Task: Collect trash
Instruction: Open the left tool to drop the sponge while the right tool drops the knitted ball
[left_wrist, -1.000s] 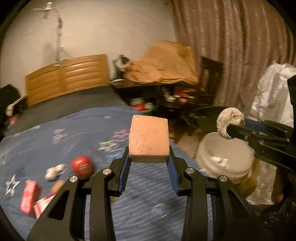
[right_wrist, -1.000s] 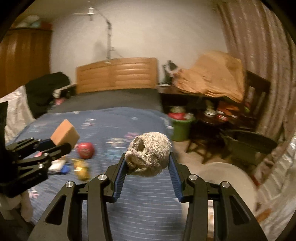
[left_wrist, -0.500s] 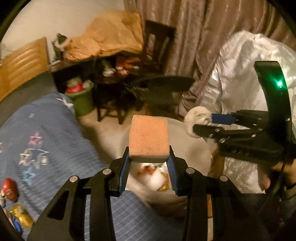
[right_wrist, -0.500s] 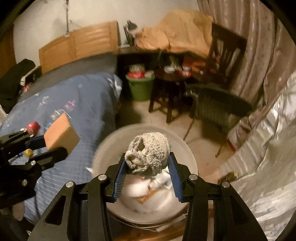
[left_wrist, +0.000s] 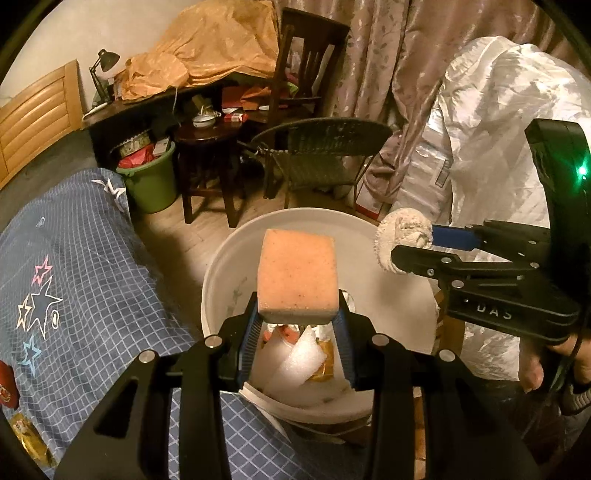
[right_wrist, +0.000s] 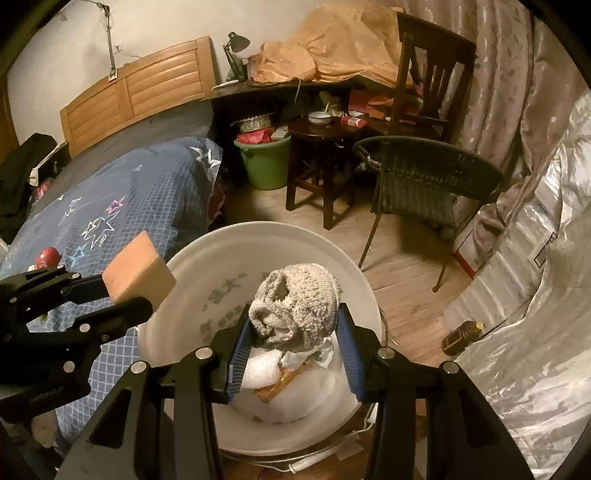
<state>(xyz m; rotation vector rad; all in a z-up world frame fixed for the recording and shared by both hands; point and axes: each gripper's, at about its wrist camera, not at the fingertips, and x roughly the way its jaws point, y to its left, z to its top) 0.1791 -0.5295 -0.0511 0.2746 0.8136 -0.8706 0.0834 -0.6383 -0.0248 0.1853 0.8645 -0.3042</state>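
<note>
Left gripper (left_wrist: 297, 334) clamps sponge (left_wrist: 297, 275), right gripper (right_wrist: 293, 349) clamps knitted wad (right_wrist: 295, 304), both over white bucket (right_wrist: 354, 266); risk: sponge sits near rim, may bounce onto bed (left_wrist: 92, 288) on release.

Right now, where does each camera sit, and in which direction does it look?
Left wrist: on the left gripper, looking down into the white bucket; it holds the orange sponge, and the right gripper shows.
Right wrist: on the right gripper, looking down; it holds the rag, and the left gripper shows.
Shared: bucket, blue bedspread, green bin.
</note>
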